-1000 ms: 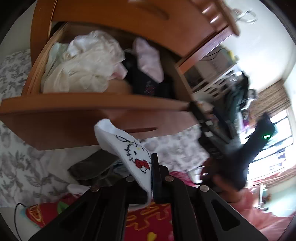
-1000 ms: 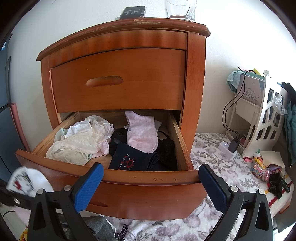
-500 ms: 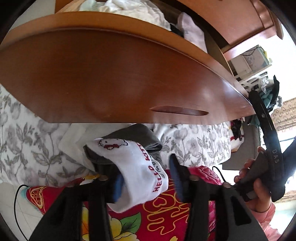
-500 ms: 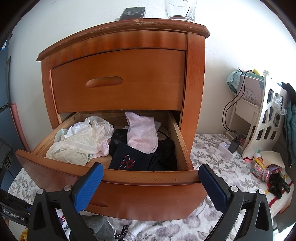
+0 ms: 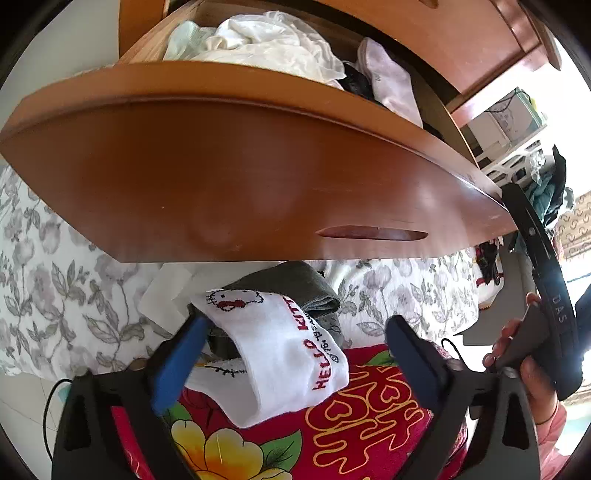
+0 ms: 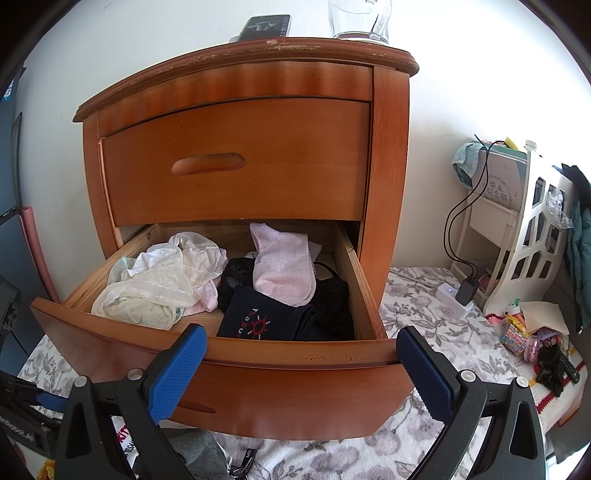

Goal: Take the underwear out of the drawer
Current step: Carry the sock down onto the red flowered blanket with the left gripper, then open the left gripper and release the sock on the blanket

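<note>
**Underwear heaped in the open drawer, white sock let go outside it**

Underwear (image 6: pixel 159 284), pale cream and white, bunched in the left half of the open lower drawer (image 6: pixel 258 354) of a wooden nightstand (image 6: pixel 388 184). To its right in the same drawer: a pink sock (image 6: pixel 284 269) draped over a dark folded garment (image 6: pixel 266 321) with a red sun print. Upper drawer closed. On the nightstand top, a dark phone-like slab (image 6: pixel 266 26) and a clear glass (image 6: pixel 360 18).

Left gripper (image 5: pixel 295 332) low, below the drawer front, blue-padded fingers (image 5: pixel 181 354) spread wide. Between them, a white sock (image 5: pixel 280 350) printed with a cartoon cat and red lettering, lying loose on a grey garment (image 5: pixel 295 280) and a red floral cloth (image 5: pixel 369 424); a fold rests by the left pad, well clear of the right pad. One second ago, same sock pinched tight between closed fingers and held higher, level with the drawer; half a second ago, fingers already parted.

Right gripper (image 6: pixel 301 369) in front of the drawer, fingers wide apart and empty, pointing at the drawer front. View unchanged from one second ago, apart from the white sock gone from its lower left corner.

At the right edge of the left view, a hand (image 5: pixel 517 350) gripping the other tool's handle.
</note>
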